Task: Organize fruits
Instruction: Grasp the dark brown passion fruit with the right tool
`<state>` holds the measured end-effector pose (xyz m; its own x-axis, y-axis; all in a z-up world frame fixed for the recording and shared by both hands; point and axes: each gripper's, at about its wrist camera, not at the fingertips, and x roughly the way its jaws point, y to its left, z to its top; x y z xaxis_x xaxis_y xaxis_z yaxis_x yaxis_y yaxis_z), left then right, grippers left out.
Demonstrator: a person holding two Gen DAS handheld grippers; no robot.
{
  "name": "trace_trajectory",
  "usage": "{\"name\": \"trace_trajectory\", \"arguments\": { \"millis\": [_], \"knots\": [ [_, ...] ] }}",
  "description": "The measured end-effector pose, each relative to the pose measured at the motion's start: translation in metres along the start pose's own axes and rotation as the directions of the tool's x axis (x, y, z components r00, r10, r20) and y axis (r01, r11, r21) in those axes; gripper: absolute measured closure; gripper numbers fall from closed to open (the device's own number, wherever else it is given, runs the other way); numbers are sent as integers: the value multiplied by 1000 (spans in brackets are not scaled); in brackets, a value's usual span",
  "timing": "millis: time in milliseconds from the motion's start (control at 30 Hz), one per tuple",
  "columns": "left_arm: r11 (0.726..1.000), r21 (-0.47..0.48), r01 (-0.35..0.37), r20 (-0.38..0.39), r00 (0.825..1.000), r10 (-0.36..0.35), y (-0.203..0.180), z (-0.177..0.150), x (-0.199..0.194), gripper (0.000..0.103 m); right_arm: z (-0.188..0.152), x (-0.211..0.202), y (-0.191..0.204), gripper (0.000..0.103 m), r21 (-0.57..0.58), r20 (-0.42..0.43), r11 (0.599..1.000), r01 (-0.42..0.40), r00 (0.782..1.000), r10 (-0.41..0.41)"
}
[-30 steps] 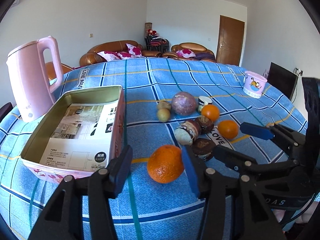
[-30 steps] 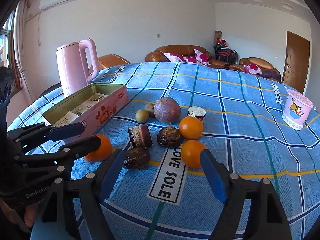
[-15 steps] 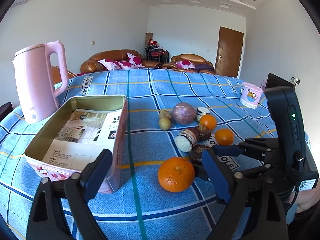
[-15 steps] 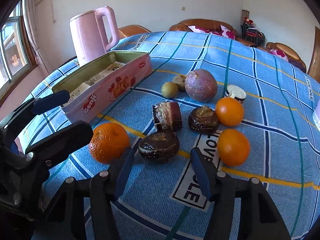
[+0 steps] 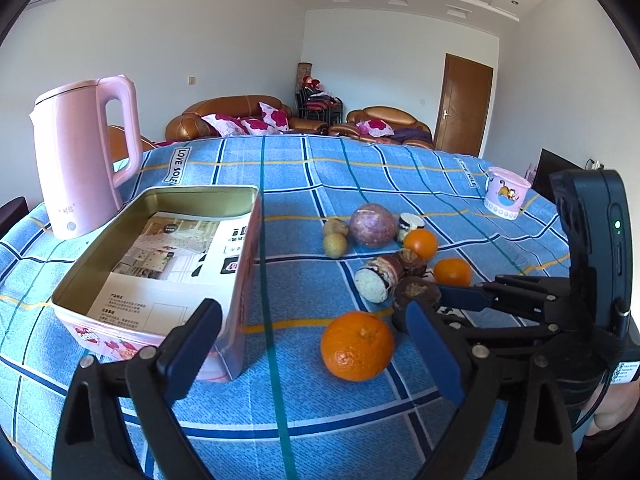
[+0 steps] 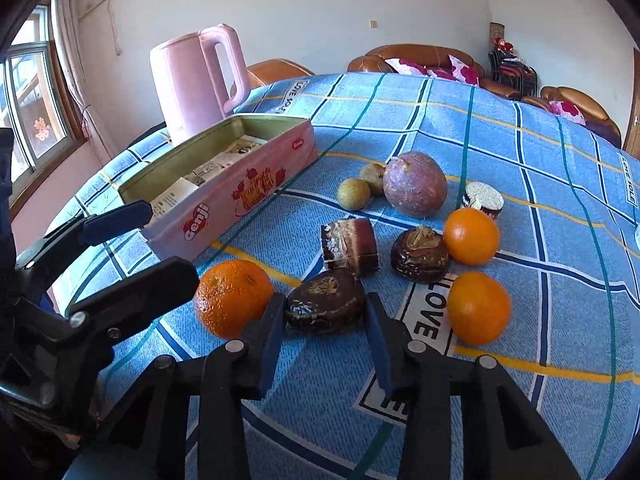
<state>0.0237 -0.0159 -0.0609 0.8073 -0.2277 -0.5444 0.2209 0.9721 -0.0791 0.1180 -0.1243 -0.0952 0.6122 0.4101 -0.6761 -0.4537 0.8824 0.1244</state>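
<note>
Fruits lie loose on the table (image 6: pixel 520 152) beside the open tin (image 6: pixel 224 184). Right gripper (image 6: pixel 326 320) has just been closing and now pinches the dark brown fruit (image 6: pixel 324 306); lift straight, clearing the near orange (image 6: pixel 234 296). Left gripper (image 5: pixel 316 344) stands spread.

Bright daylight from the window (image 6: pixel 38 120), soft shadows, sharp centre, fisheye-bent vignetted edges.

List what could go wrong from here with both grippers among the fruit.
1. The right gripper, jaws just closing around the dark brown glossy fruit, touches the big orange and may nudge it off.
2. The fruit's rounded, shiny skin could slip out on lifting.
3. The open left gripper sits close by; the tools could collide.
</note>
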Motion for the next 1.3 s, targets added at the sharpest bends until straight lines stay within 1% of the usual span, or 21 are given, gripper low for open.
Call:
{"name": "trace_trajectory", "arguments": {
  "millis": [67,133,200,267,333,433,533,567,600,667,767,900,1300],
  "knots": [
    [1000,29,-4,3,1000,4,-5,-1,0,8,-3,-6,-3,62,21,34,999,24,999,-25],
    [998,58,-7,3,1000,6,-10,-2,0,8,-8,-15,0,62,10,77,996,89,993,-90],
    [997,84,0,-21,1000,2,-15,-3,3,9,-11,-22,1,62,-2,111,990,142,984,-141],
    [995,103,8,-42,999,-4,-18,-3,6,14,-14,-28,-4,62,21,135,988,154,979,-155],
    [993,117,21,-66,998,-13,-21,-4,9,14,-15,-34,-12,62,58,154,986,156,975,-163],
    [991,122,53,-134,990,-37,-25,-6,19,15,-15,-38,-20,62,86,166,986,145,973,-158],
    [988,142,57,-174,984,-32,-31,-8,25,23,-15,-37,-17,62,72,167,985,155,972,-165],
    [988,146,56,-182,983,-29,-32,-9,27,31,-15,-37,-16,62,68,169,985,158,971,-167],
    [988,142,61,-190,981,-34,-32,-9,28,42,-15,-37,-15,62,66,167,985,160,971,-169],
    [990,120,69,-199,979,-44,-28,-10,30,54,-16,-37,-15,62,67,167,986,156,972,-165],
    [992,81,92,-193,978,-75,-22,-10,29,54,-17,-37,-13,62,57,174,985,162,970,-170],
    [994,61,88,-156,985,-77,-18,-10,23,54,-19,-41,-8,62,33,204,984,175,963,-178],
    [997,71,33,-58,998,-29,-17,-9,10,54,-22,-48,-1,62,1,256,982,187,949,-181]
  ]
}}
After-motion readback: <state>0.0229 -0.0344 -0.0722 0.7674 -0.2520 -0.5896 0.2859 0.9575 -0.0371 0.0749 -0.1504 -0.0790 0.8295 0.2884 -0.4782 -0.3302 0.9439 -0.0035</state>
